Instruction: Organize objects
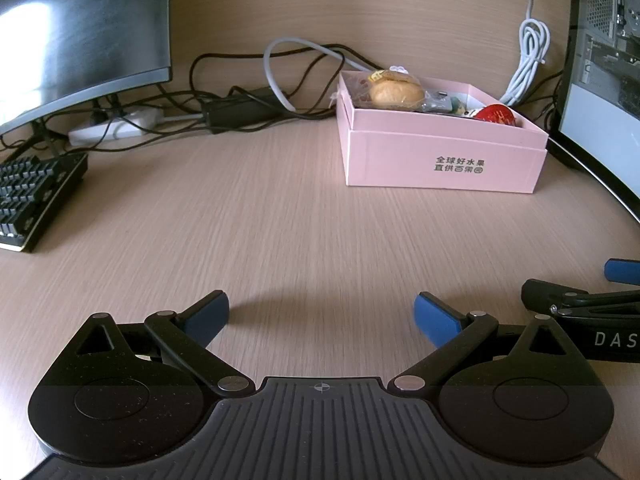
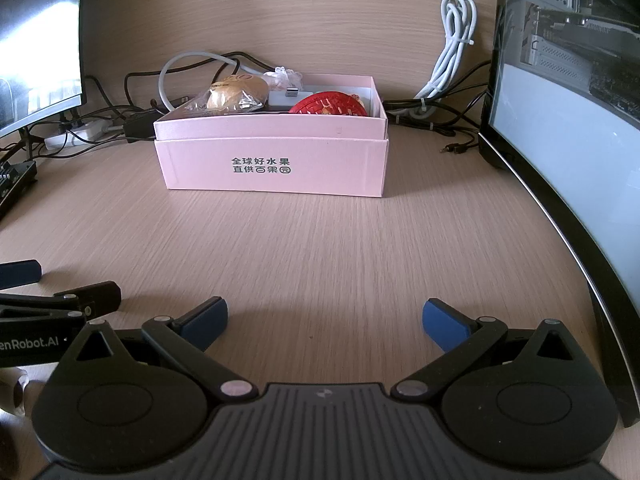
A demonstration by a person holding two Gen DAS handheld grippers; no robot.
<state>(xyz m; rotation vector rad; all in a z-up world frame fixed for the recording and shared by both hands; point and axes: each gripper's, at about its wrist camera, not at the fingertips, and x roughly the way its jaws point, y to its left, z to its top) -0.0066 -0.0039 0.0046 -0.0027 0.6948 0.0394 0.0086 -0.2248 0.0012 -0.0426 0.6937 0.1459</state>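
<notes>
Both grippers, left gripper and right gripper, hover with jaws released and empty, since the pink box already holds the wrapped bun and red item.

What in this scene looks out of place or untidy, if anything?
Little stands out. The pink box sits flat and undamaged, with the wrapped bun and red item inside it. Only the cables behind the box lie in a loose tangle. Both hand-held grippers are open and empty.
</notes>
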